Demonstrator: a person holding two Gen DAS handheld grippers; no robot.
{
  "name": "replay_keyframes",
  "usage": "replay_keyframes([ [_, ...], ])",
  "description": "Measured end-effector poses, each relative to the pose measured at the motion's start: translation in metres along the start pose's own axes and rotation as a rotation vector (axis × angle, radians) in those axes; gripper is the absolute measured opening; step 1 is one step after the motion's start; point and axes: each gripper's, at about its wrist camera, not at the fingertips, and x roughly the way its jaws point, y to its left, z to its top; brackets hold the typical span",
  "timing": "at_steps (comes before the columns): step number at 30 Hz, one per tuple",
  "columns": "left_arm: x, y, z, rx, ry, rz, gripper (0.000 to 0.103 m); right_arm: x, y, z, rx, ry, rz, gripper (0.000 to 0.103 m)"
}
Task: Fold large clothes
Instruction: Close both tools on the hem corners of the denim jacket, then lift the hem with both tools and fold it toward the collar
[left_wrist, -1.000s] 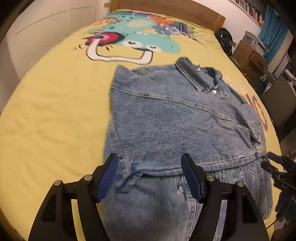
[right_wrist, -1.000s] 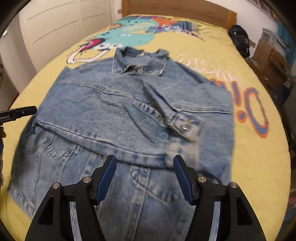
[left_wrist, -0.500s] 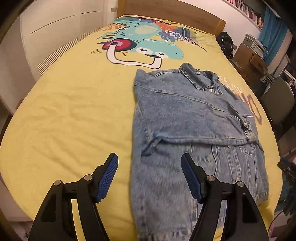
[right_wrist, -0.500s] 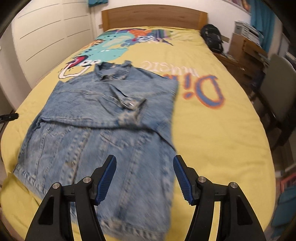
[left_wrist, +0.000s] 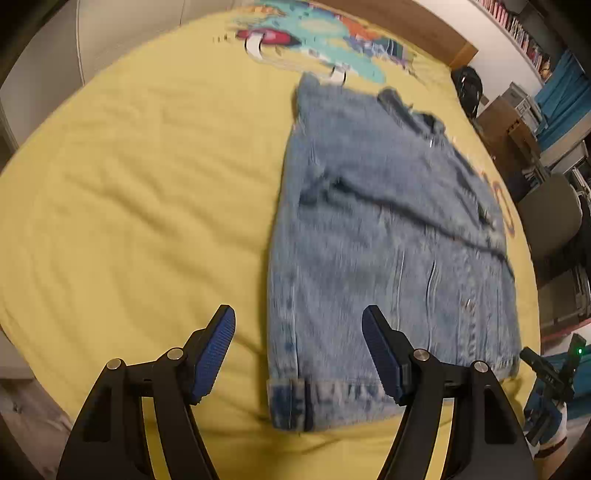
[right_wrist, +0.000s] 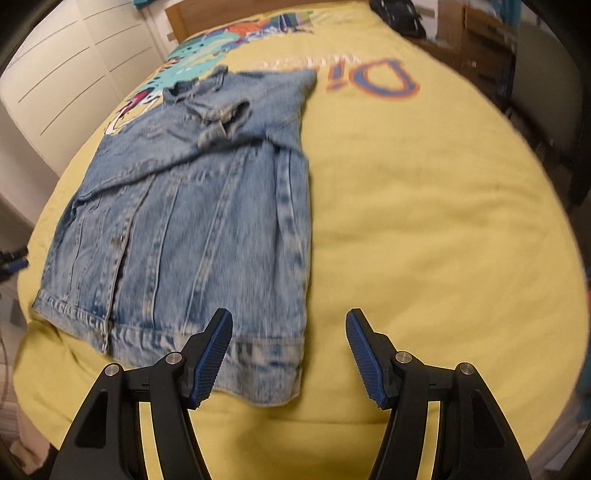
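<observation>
A light blue denim jacket (left_wrist: 388, 240) lies flat on the yellow bedspread (left_wrist: 129, 184), sleeves folded in across the chest, hem toward me. It also shows in the right wrist view (right_wrist: 192, 221). My left gripper (left_wrist: 298, 358) is open and empty, hovering over the jacket's near left hem corner. My right gripper (right_wrist: 289, 360) is open and empty, hovering over the jacket's near right hem corner. The right gripper also shows at the lower right edge of the left wrist view (left_wrist: 550, 373).
The bedspread carries a cartoon print (left_wrist: 317, 40) near the wooden headboard (right_wrist: 192, 14) and orange lettering (right_wrist: 373, 79). White wardrobe doors (right_wrist: 62, 74) stand to the left. A chair (left_wrist: 550, 218), boxes and a black bag (left_wrist: 469, 88) stand to the right of the bed.
Both grippers have pulled back from the jacket's middle toward the foot of the bed. They now sit at the hem corners. The jacket itself has not moved.
</observation>
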Motion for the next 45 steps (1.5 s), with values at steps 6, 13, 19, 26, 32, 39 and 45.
replay_keyframes([
  [6,0.03,-0.003,-0.025,-0.01,0.077,0.005,0.066,0.018,0.002,-0.013,0.02,0.049,0.061,0.065],
  [13,0.054,-0.004,-0.043,-0.006,0.134,0.016,0.066,0.028,0.008,-0.018,-0.001,0.087,0.075,0.065],
  [19,0.055,-0.005,-0.046,0.007,0.137,0.011,0.063,0.036,0.01,-0.018,-0.001,0.11,0.086,0.064],
  [26,0.058,-0.009,-0.046,0.008,0.146,-0.032,0.059,0.039,0.011,-0.018,0.004,0.118,0.107,0.06],
  [32,0.056,-0.008,-0.047,-0.005,0.15,-0.077,0.049,0.037,0.007,-0.019,0.015,0.117,0.133,0.047],
  [39,0.058,-0.015,-0.049,0.007,0.158,-0.099,0.04,0.037,0.007,-0.019,0.02,0.116,0.166,0.036],
  [45,0.059,-0.016,-0.05,0.004,0.148,-0.11,0.032,0.038,0.006,-0.018,0.023,0.112,0.183,0.033],
])
